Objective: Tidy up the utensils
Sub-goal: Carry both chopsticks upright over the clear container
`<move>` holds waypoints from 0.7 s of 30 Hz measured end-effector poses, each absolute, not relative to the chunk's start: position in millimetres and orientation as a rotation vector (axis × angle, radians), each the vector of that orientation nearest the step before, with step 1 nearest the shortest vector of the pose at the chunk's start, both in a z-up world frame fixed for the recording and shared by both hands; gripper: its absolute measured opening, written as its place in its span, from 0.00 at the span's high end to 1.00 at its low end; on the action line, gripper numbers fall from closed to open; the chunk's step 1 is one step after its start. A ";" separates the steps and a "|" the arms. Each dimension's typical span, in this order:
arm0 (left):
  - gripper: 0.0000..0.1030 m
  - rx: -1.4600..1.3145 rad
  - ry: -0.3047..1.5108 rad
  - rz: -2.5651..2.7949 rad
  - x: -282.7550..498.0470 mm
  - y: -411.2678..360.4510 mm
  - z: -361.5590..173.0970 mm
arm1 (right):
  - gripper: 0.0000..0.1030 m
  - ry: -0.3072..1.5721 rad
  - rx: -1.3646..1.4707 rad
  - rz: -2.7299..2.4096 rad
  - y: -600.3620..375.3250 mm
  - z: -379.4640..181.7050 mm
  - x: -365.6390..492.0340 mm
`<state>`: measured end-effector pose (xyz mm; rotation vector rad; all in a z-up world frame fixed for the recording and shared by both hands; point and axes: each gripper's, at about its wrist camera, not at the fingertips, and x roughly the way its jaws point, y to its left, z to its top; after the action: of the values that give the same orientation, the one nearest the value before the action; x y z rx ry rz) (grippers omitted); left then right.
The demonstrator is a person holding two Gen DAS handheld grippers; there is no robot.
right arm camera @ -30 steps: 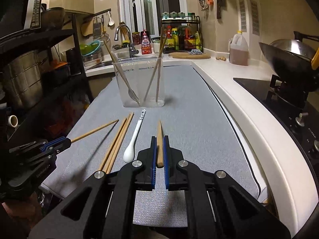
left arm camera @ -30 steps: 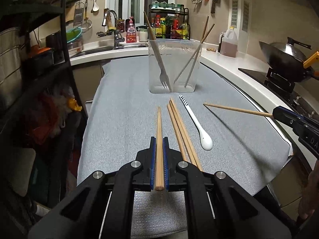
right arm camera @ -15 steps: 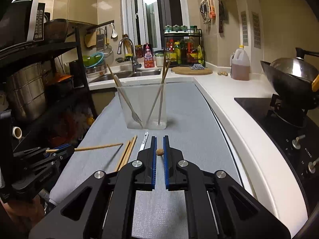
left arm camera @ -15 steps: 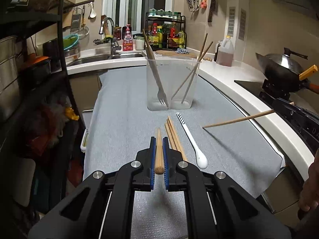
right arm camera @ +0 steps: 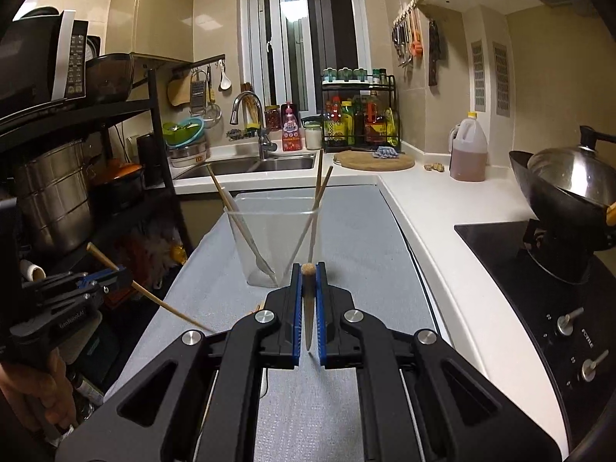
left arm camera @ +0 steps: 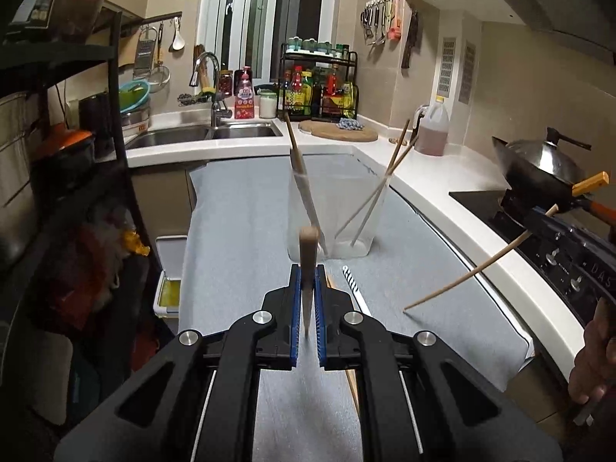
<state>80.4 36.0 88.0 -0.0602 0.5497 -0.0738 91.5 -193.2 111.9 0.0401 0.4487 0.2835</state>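
My left gripper (left arm camera: 307,273) is shut on a wooden chopstick (left arm camera: 309,246), held above the grey mat (left arm camera: 238,231) with its thick end up. My right gripper (right arm camera: 308,269) is shut on a second chopstick (right arm camera: 308,315). In the left wrist view that right gripper (left arm camera: 535,225) and its slanting chopstick (left arm camera: 469,273) hang at the right. In the right wrist view the left gripper (right arm camera: 111,275) is at the left. Ahead stands a clear container (left arm camera: 346,208) (right arm camera: 269,238) holding a fork (left arm camera: 304,188) and two chopsticks. A white spoon (left arm camera: 352,288) and more chopsticks (left arm camera: 352,385) lie on the mat, partly hidden.
A black shelf rack (left arm camera: 115,134) with pots lines the left side. A wok (right arm camera: 569,181) sits on the stove (right arm camera: 539,269) at the right. The sink (left arm camera: 208,133), a spice rack (left arm camera: 319,88), a cutting board (left arm camera: 338,131) and an oil jug (right arm camera: 467,150) stand behind.
Both grippers have risen with their chopsticks, which are now lifted off the mat. Each chopstick has tilted, thin tip pointing down. The container looks closer.
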 end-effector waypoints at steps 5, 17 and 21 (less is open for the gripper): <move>0.94 -0.064 0.526 -0.066 90.2 40.6 113.8 | 0.94 0.455 0.032 0.294 -190.2 121.2 99.3; 0.94 -0.087 0.547 -0.089 112.3 41.9 141.7 | 0.94 0.499 0.029 0.347 -186.3 152.6 123.4; 0.94 -0.108 0.536 -0.116 124.9 43.5 158.2 | 0.94 0.505 0.051 0.384 -185.7 173.2 138.1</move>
<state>125.0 43.5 158.2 -0.1082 0.5356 -0.1164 138.1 -185.7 173.2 0.0507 0.5055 0.3843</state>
